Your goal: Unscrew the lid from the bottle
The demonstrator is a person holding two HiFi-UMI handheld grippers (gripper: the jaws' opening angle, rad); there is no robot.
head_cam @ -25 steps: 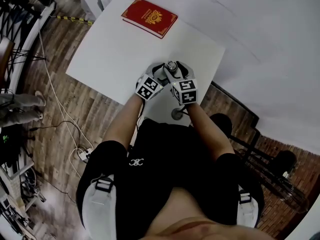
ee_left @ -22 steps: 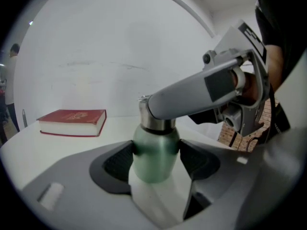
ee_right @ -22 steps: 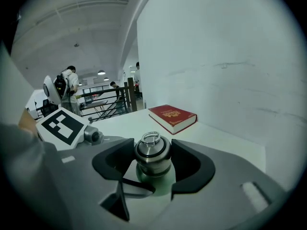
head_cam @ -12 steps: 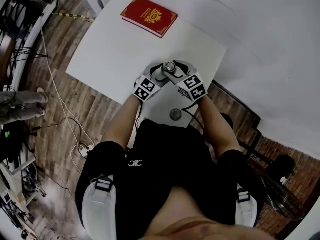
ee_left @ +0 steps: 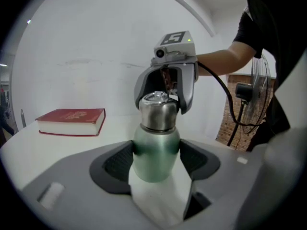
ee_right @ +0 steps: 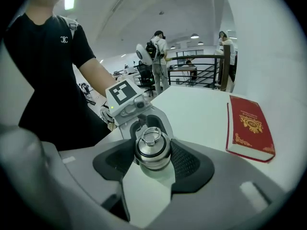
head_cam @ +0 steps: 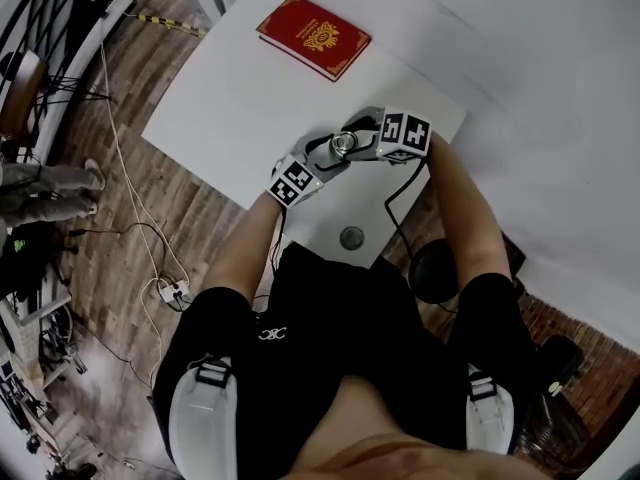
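A green bottle (ee_left: 156,150) with a steel lid (ee_left: 157,110) stands upright on the white table (head_cam: 230,98). My left gripper (ee_left: 156,159) is shut on the bottle's green body, with a pad pressing on each side. From the other side, my right gripper (ee_right: 152,159) is shut on the lid (ee_right: 152,150), whose ring top faces its camera. In the head view the lid (head_cam: 344,143) shows between the left gripper (head_cam: 330,153) and the right gripper (head_cam: 358,140), close to the table's near right part.
A red book (head_cam: 314,36) lies flat at the far side of the table. A small round grey object (head_cam: 351,237) sits near the table's front edge. A standing fan (ee_left: 259,90) and cables are off the table's right; people stand by a railing (ee_right: 201,61) far behind.
The right gripper has swung round the lid: its marker cube went from the near right of the bottle up to its right side. The left gripper and bottle stayed put.
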